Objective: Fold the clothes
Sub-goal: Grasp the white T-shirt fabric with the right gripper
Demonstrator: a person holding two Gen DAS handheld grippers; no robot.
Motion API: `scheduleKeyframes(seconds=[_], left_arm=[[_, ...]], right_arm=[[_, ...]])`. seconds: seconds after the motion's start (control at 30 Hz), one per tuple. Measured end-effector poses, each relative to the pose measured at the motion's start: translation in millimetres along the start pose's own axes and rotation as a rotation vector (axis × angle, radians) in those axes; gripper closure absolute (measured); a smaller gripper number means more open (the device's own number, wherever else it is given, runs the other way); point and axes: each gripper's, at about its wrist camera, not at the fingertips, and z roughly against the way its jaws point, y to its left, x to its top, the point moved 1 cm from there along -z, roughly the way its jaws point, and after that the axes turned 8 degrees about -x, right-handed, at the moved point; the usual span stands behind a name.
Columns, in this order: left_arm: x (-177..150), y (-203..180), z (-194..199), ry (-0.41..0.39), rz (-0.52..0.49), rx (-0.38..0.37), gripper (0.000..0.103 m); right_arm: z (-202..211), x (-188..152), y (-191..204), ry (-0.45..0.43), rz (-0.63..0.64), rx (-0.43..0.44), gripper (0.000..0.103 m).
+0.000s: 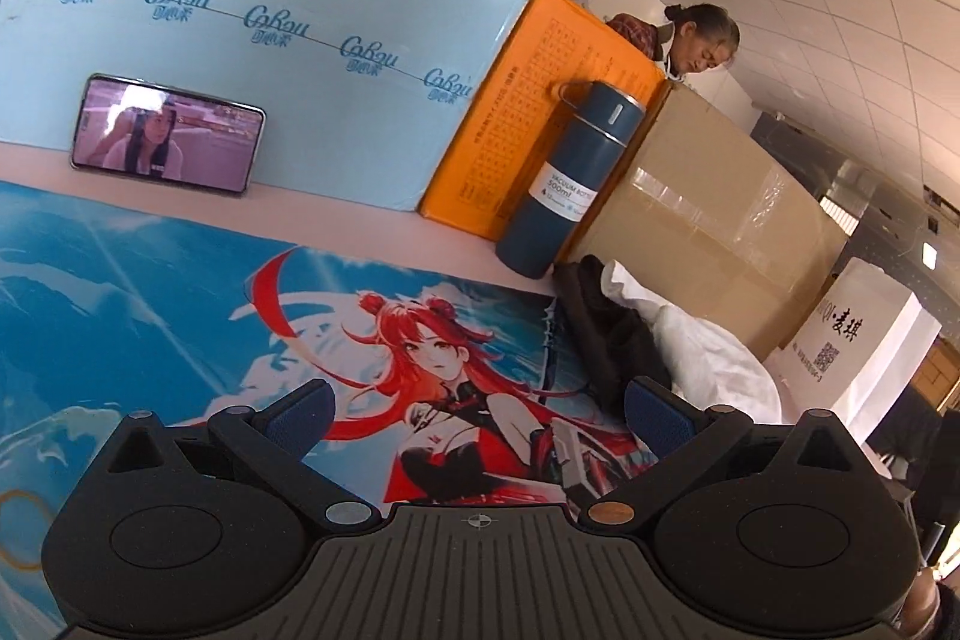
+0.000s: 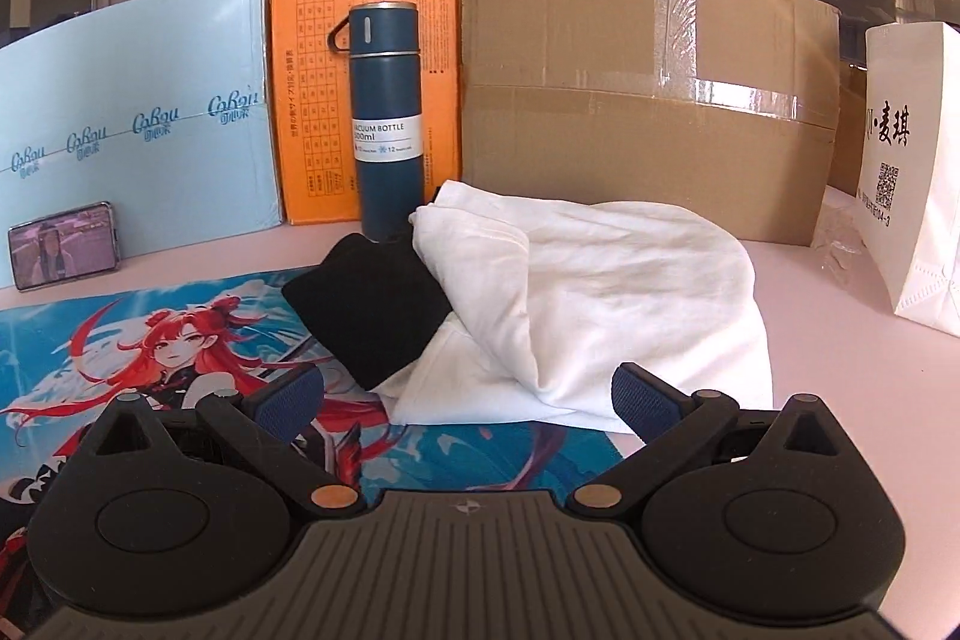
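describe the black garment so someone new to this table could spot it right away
Find the big brown cardboard box at the back of the table, then the dark blue vacuum bottle standing left of it. Just in front of the bottle lies the black garment, partly tucked under the crumpled white garment; it's the only dark cloth.

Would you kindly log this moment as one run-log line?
stage: pre-grasp | left gripper: open, over mat | right gripper: open, facing white garment | black garment: beside white, unfolded
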Motion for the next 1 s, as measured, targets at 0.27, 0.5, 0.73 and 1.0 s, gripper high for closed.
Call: scheduleKeyframes(seconds=[0.27,0.5,0.73,1.0], left_arm=[[7,-13,-50,0.074,0.112,-0.157,0.000],[1,-14,-87,0.131,0.159,-0.213,0.000],[2,-15,-125,0.120,0.267,-0.333,0.000],[-1,-32,-166,0.126,0.344,-0.462,0.000]], right_arm=[[-56,20,-3,0.037,0.033,-0.096,0.003],[-81,25,6,-0.011,0.036,-0.051,0.052],[-78,20,-39,-0.029,-0.285,0.079,0.086],[-76,13,-83,-0.051,-0.550,0.104,0.088]])
